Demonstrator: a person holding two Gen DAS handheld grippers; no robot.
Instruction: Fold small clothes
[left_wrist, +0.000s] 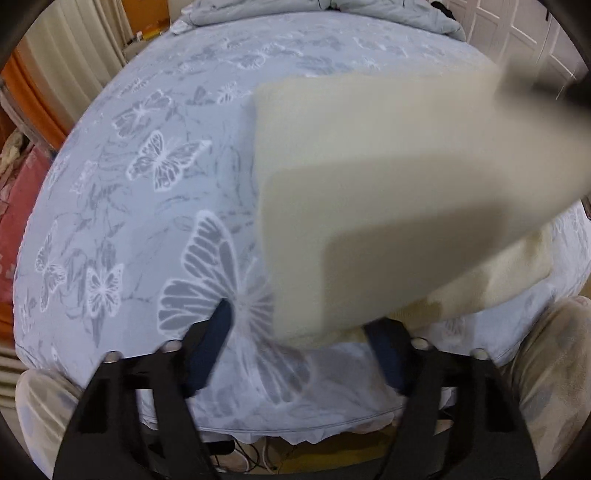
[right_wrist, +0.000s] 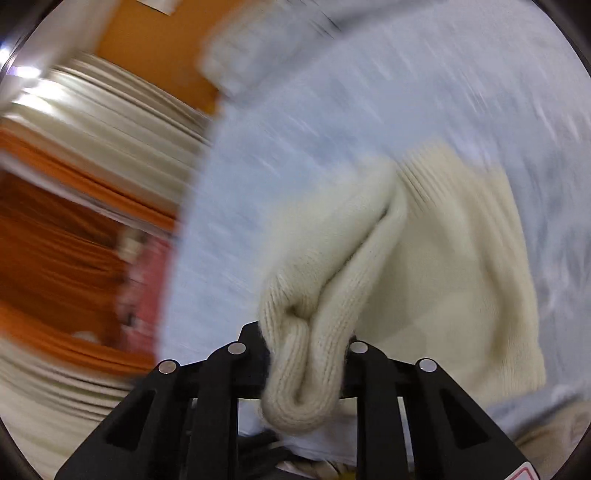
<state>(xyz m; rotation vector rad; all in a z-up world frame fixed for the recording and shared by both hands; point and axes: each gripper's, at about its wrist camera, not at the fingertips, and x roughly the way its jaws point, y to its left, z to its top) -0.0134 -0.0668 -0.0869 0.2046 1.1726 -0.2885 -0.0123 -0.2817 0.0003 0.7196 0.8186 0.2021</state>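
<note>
A cream knitted garment (right_wrist: 454, 258) lies on the pale blue butterfly bedsheet (right_wrist: 280, 177). My right gripper (right_wrist: 306, 354) is shut on a bunched edge of it and holds that edge up off the bed. In the left wrist view the garment (left_wrist: 388, 184) shows as a blurred cream sheet in the air at the right, its lower part resting on the sheet (left_wrist: 147, 192). My left gripper (left_wrist: 303, 328) is open and empty, low over the bed's near edge, its right finger beside the garment's lower corner.
A rumpled grey duvet (left_wrist: 332, 14) lies at the far end of the bed. Orange and cream curtains (right_wrist: 74, 221) and a red mat (left_wrist: 18, 229) are to the left. White doors (left_wrist: 524, 37) stand at the far right. My knees (left_wrist: 546, 369) are at the near edge.
</note>
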